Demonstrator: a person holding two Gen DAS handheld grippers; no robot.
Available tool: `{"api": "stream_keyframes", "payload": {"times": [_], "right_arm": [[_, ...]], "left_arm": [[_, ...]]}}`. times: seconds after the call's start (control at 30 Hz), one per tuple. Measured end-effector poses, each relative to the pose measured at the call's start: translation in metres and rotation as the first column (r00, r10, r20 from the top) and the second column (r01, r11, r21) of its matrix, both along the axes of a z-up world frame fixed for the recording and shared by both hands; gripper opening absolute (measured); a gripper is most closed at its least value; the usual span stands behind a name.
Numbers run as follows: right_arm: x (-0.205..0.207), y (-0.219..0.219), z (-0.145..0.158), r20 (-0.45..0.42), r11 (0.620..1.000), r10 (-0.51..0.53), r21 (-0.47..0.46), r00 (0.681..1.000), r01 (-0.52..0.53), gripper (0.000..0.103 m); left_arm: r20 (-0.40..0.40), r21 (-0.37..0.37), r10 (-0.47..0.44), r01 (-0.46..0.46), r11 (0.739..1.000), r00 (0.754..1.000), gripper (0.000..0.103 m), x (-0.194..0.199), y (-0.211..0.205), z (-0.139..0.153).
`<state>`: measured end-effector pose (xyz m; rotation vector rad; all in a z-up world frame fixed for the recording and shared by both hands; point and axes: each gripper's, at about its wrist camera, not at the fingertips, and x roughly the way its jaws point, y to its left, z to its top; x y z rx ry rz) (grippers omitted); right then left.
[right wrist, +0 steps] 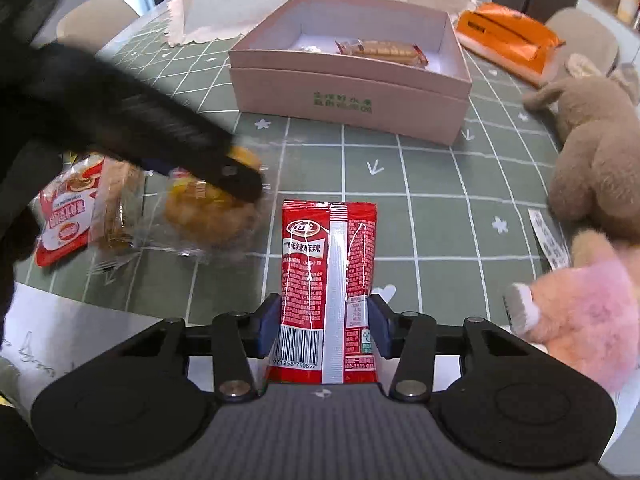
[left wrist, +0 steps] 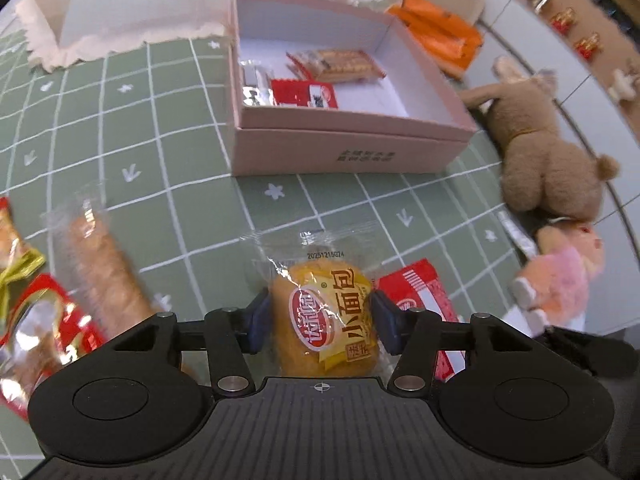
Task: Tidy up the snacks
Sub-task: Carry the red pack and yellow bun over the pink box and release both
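We take the pink box [left wrist: 344, 148] as landmark, going L to R. It's stiff card w/ square walls, open top, and sits on the green grid cloth [left wrist: 168, 184] w/ white lines & small stars. Inside it: a red sachet [left wrist: 304, 94], a clear-wrapped biscuit pack [left wrist: 340, 64] and a silvery bit at its L wall. Behind the box to the L, its pale printed lid [left wrist: 132, 4] stands tilted.

Near side of box, far L: crinkly red/gold wrappers [left wrist: 44, 320] and a long clear-film pastry stick [left wrist: 106, 272], both blurred. Next, near side & roughly centre: the small yellow bun [left wrist: 326, 316], round, soft-looking, in glossy clear film w/ a red oval logo. Our left gripper [left wrist: 318, 320] has its blue pads on either side of the bun, touching the film; grip looks closed on it, bun resting on the cloth.

Just R of the bun lies the red spicy-strip packet [right wrist: 328, 280], flat foil w/ silver seam & barcode. Our right gripper [right wrist: 324, 328] has its pads pressed on the packet's near end. The dark L tool crosses the right wrist view over the bun.

R of box: fuzzy brown plush [left wrist: 548, 152] and pink plush [left wrist: 560, 280] crowd the table edge; behind-R an orange plastic pack [left wrist: 440, 32]
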<state>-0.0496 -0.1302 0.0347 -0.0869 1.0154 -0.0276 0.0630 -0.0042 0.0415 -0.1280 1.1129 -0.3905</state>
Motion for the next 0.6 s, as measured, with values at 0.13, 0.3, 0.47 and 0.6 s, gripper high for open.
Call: {"api": "stream_keyframes", "payload": {"times": [0.13, 0.3, 0.47, 0.6], "right_arm": [[-0.007, -0.009, 0.034, 0.043, 0.999, -0.026, 0.049, 0.999, 0.023, 0.044], [-0.010, -0.013, 0.134, 0.242, 0.996, 0.009, 0.085, 0.970, -0.030, 0.044], [0.023, -0.012, 0.242, 0.450, 0.994, 0.054, 0.061, 0.891, -0.091, 0.045], [0.074, -0.010, 0.276, 0.493, 0.998, 0.055, -0.011, 0.868, -0.057, 0.076]], "left_arm": [[0.052, -0.134, 0.046, -0.038, 0.990, 0.998, 0.057, -0.018, 0.029, 0.031], [0.234, -0.207, 0.052, -0.002, 0.978, 0.971, 0.057, -0.022, 0.049, 0.116], [0.447, -0.224, 0.053, 0.054, 0.973, 0.893, 0.058, 0.003, 0.051, 0.221], [0.479, -0.263, 0.043, 0.097, 0.960, 0.877, 0.058, 0.057, 0.031, 0.271]]}}
